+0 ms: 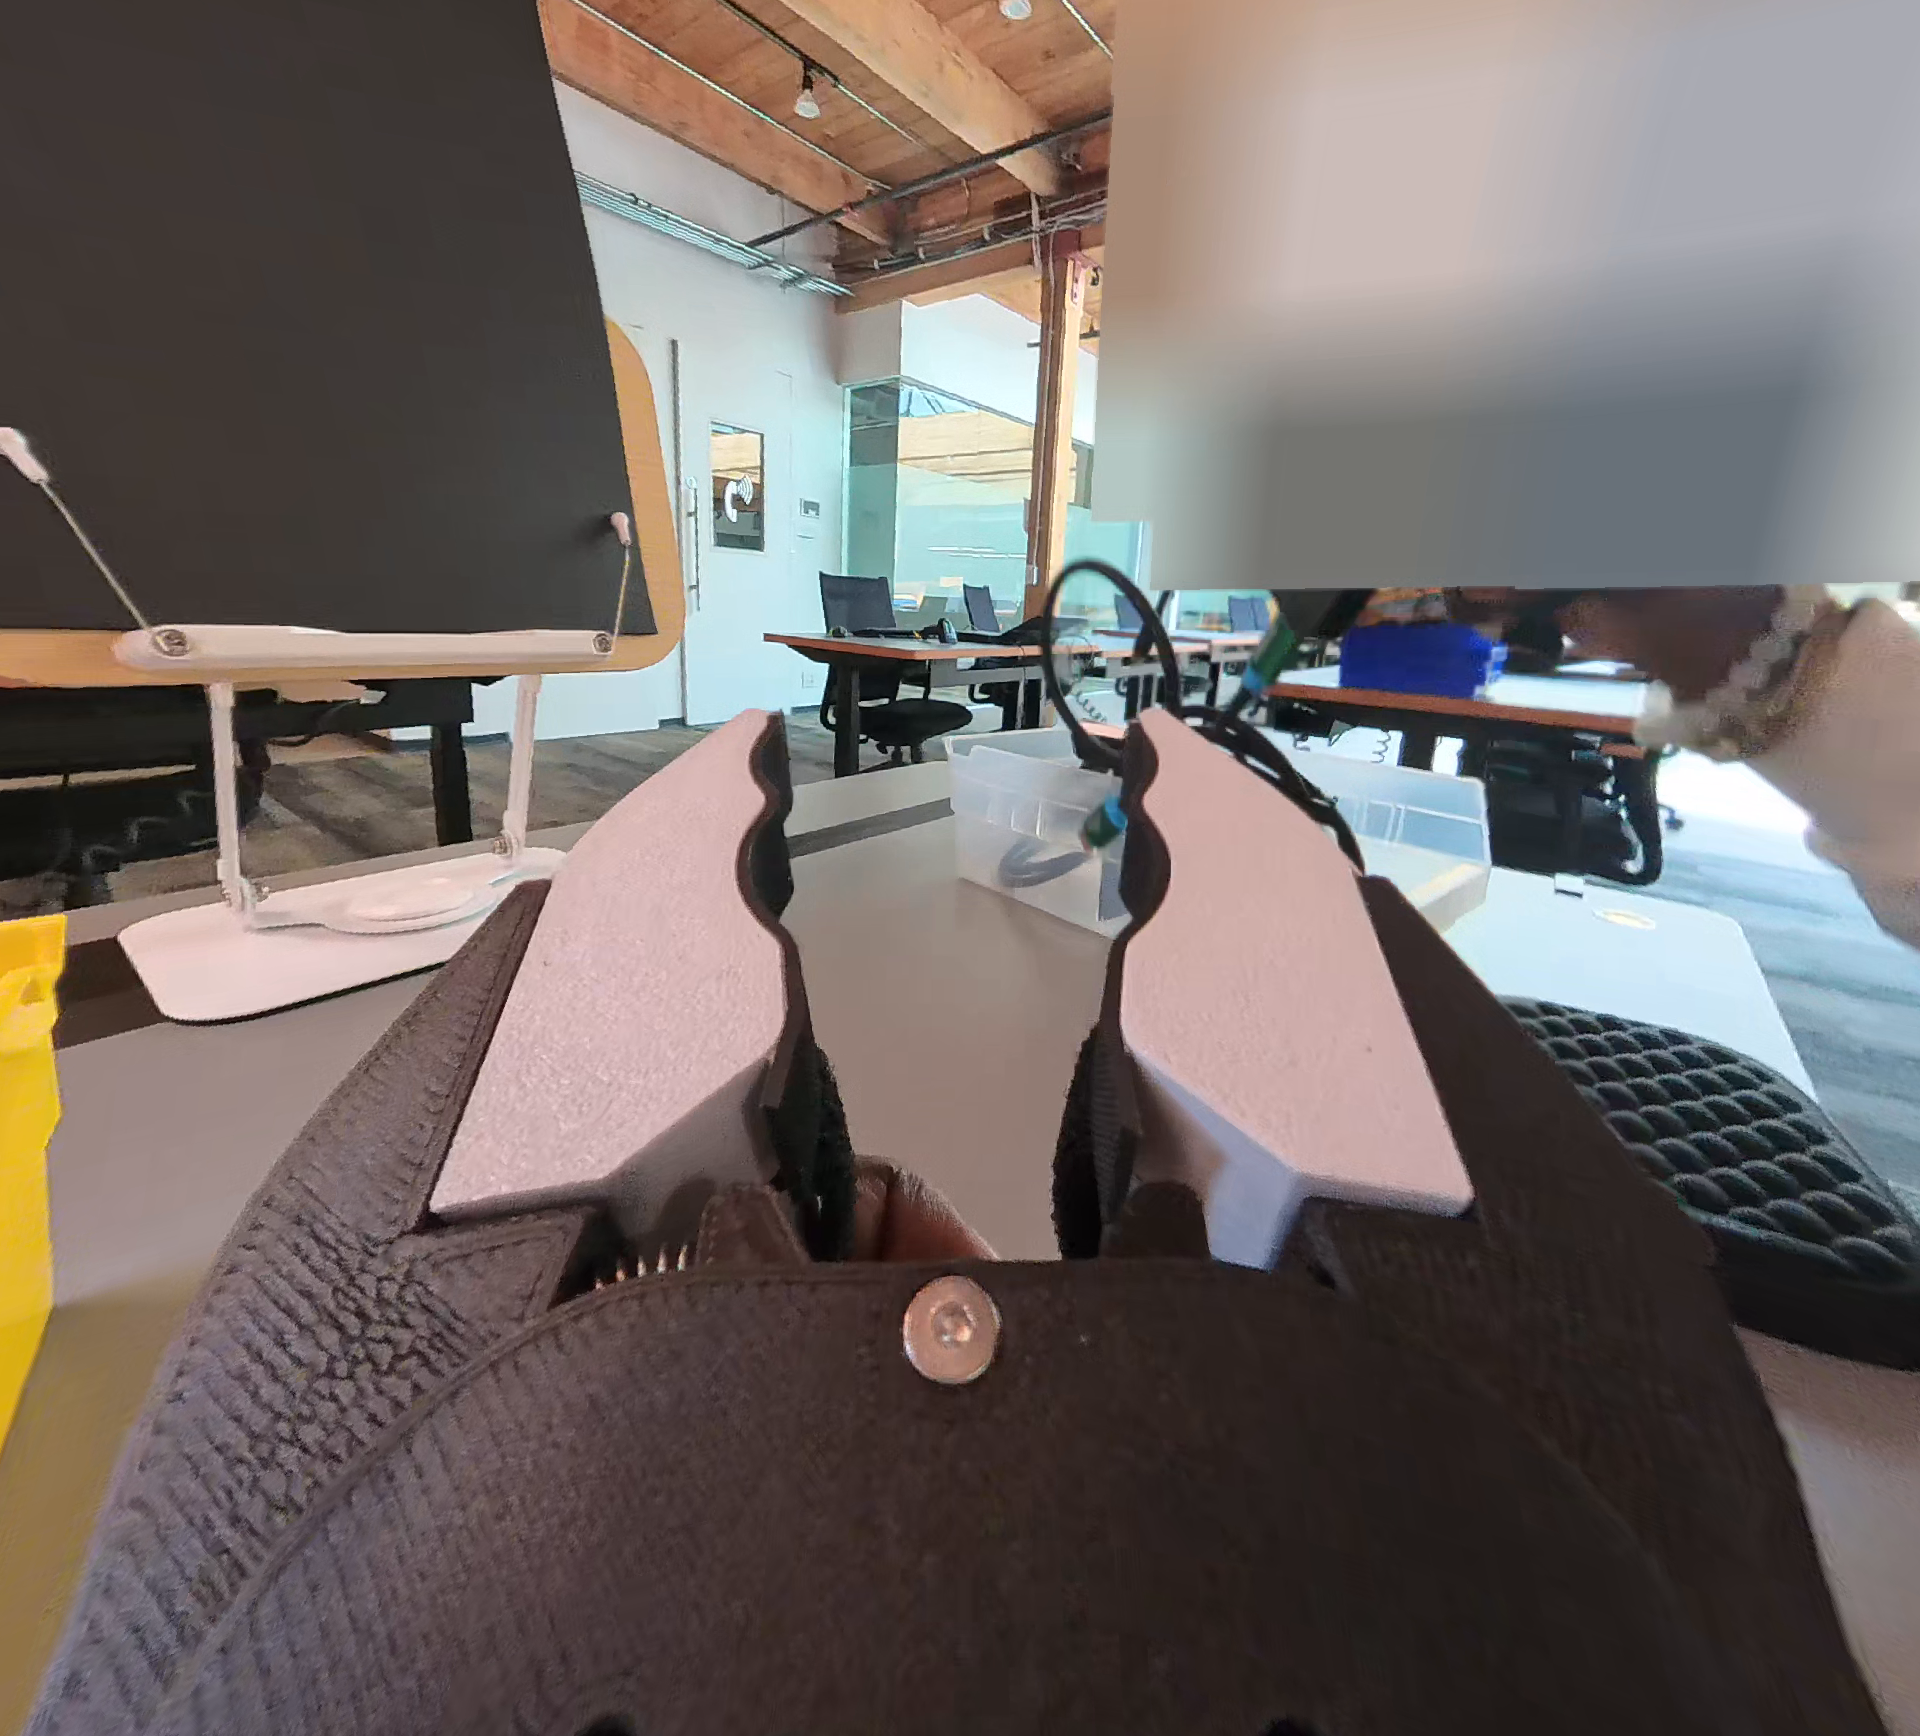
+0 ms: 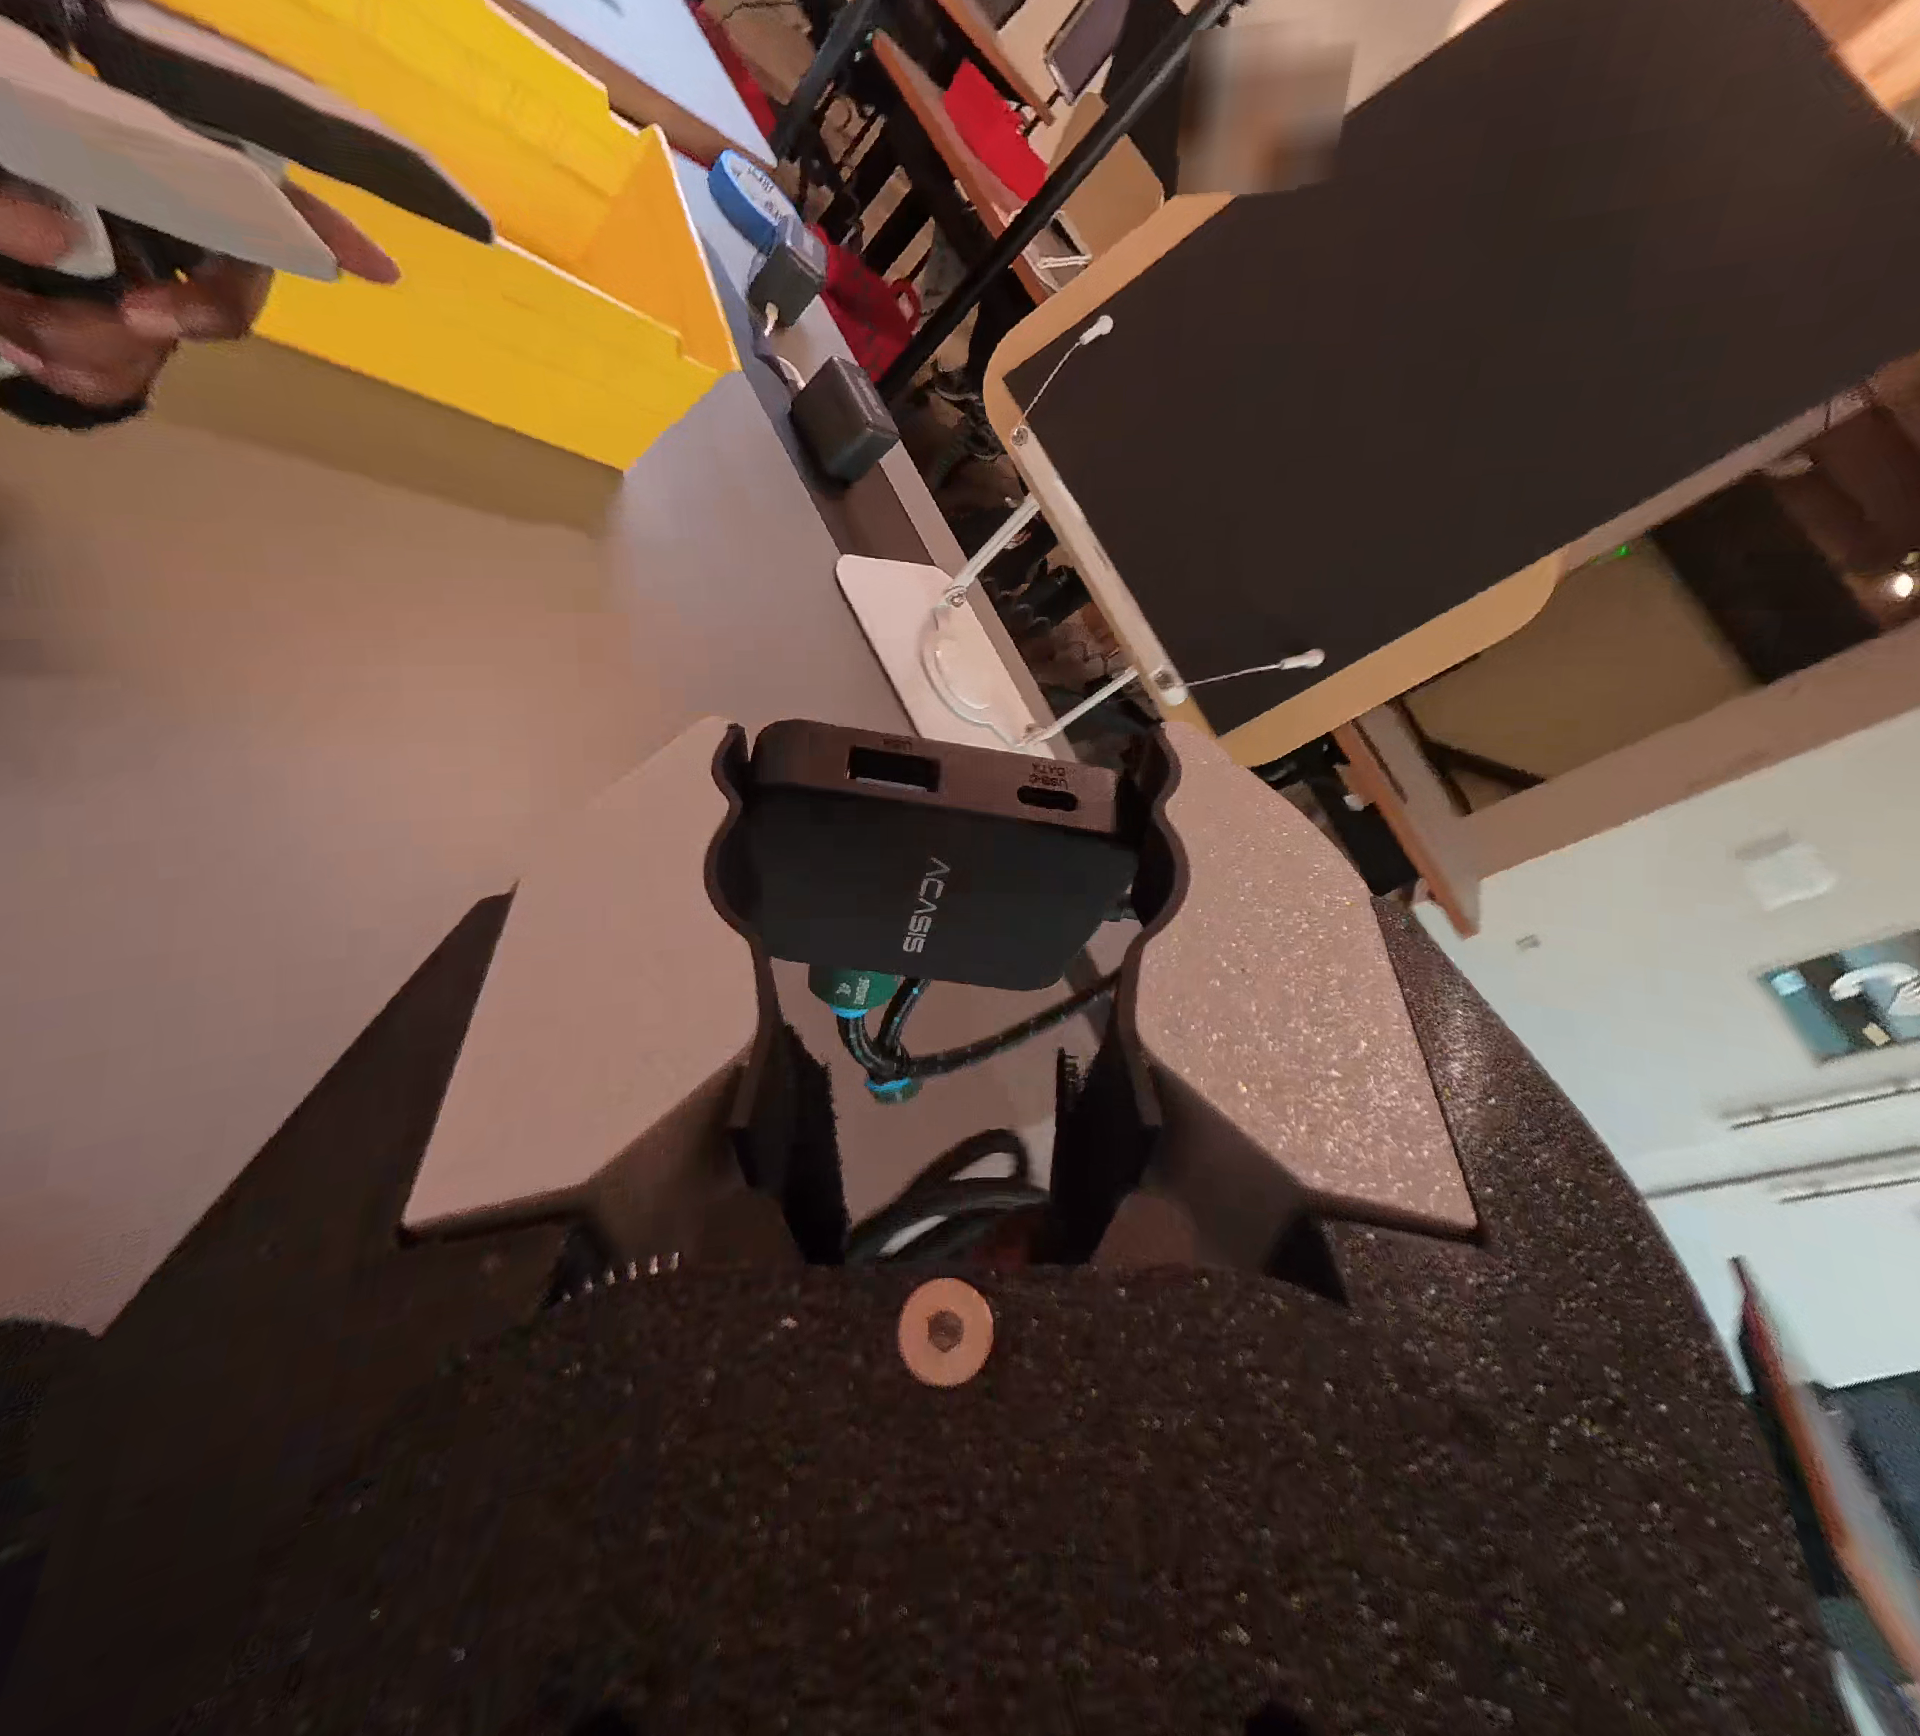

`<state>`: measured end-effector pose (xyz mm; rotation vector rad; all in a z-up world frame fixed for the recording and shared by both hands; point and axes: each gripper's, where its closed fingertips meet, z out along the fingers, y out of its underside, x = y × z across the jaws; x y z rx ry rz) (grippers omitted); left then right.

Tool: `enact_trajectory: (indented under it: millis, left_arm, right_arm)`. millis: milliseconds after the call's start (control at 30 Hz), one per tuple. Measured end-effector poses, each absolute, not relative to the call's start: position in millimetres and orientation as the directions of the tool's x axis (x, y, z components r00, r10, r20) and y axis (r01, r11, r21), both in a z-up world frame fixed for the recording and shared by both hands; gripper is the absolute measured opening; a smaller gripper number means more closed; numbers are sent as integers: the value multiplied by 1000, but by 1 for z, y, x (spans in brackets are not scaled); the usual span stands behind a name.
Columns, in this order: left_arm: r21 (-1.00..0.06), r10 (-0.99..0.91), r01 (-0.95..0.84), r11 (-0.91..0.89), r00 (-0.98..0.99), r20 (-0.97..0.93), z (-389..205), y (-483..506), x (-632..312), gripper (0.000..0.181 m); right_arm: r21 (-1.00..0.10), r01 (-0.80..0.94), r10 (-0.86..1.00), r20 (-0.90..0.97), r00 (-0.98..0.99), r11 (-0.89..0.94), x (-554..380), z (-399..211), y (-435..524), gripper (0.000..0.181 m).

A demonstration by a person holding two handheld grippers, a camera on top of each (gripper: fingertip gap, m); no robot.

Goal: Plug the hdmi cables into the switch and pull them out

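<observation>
My right gripper [image 2: 945, 756] is shut on the black switch box [image 2: 935, 886] and holds it above the grey table, ports facing away. A green HDMI plug [image 2: 852, 990] with a braided black cable [image 2: 997, 1042] sits in the switch's near side. My left gripper [image 1: 956, 813] is open and empty, low over the table. It also shows blurred at the upper left of the right wrist view [image 2: 405, 242]. In the left wrist view a looped black cable [image 1: 1081, 647] with a green-blue plug [image 1: 1101, 829] hangs just beyond the right fingertip, over a clear bin.
A clear plastic bin [image 1: 1018, 813] stands ahead of the left gripper. A white stand with a black board [image 1: 312, 284] is at the left. Yellow bins [image 2: 468, 180], two black adapters [image 2: 836, 429] and a blue tape roll [image 2: 743, 195] line the table. A person's sleeve [image 1: 1849, 751] is at right.
</observation>
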<state>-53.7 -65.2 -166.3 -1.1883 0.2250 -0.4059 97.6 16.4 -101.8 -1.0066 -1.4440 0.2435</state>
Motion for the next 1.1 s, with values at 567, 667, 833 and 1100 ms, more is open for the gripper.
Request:
enact_trajectory:
  millis: [567, 667, 833, 1100]
  left_arm:
    - [-951, -387, 21, 310, 916, -106, -176, -63, -41, 59]
    - [-950, -376, -2, 313, 918, -126, -176, -62, -40, 58]
    - [-966, -395, 10, 258, 914, -96, -184, -57, -38, 57]
    - [-979, -408, -35, 200, 906, -116, -194, -54, -33, 57]
  right_arm:
    - [-883, 280, 710, 469, 524, 377, 177, -73, 207, 72]
    - [-977, 125, 719, 212, 662, 173, 208, -105, 228, 72]
    - [-986, -34, 619, -128, 775, -161, 261, -166, 227, 72]
    - [-862, 76, 555, -253, 792, -501, 272, -220, 214, 76]
